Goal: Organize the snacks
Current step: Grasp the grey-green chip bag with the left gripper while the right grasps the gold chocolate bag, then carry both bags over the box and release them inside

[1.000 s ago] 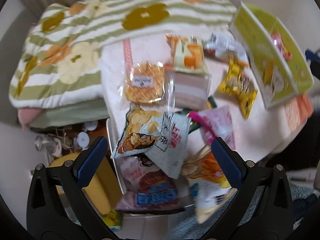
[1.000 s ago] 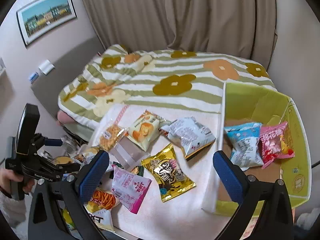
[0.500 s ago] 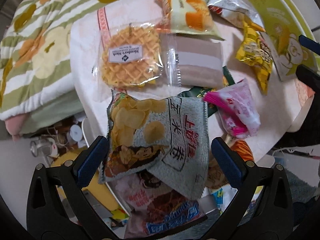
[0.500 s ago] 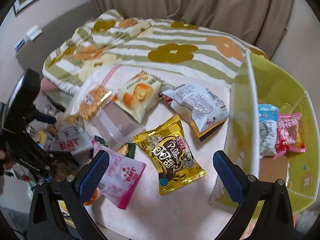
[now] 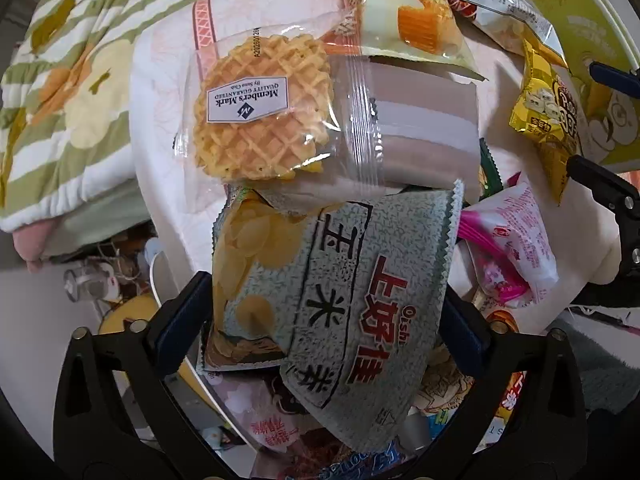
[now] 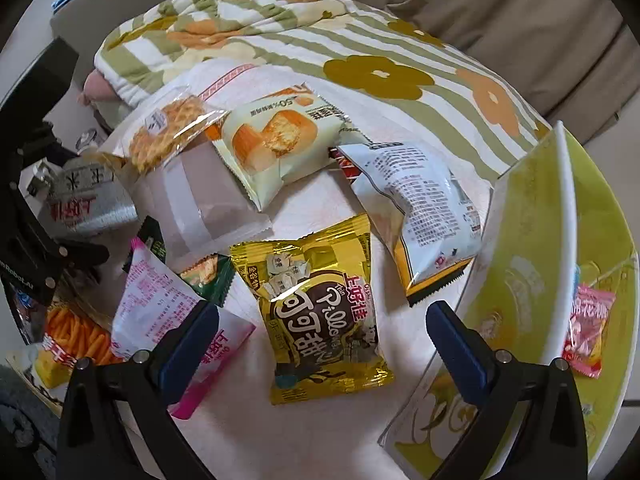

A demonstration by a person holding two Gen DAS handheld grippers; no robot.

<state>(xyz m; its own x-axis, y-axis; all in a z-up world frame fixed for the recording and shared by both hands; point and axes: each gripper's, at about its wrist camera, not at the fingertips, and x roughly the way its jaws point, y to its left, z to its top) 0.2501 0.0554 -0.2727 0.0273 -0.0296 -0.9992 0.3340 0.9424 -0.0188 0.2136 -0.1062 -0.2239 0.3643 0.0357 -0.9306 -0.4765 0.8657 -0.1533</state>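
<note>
left claw (image 5: pixel 324 316) astride grey chip bag (image 5: pixel 332 304)

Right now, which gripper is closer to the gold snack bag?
Right. The right gripper hovers directly over the gold snack bag; the left gripper straddles the grey chip bag farther off.

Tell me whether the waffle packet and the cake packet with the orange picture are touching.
Touching. In the left wrist view, the cake packet's clear edge overlaps the waffle packet's top corner; the right wrist view shows them overlapping too.

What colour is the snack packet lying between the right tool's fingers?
Shiny gold packet with a brown label; right wrist view.
</note>
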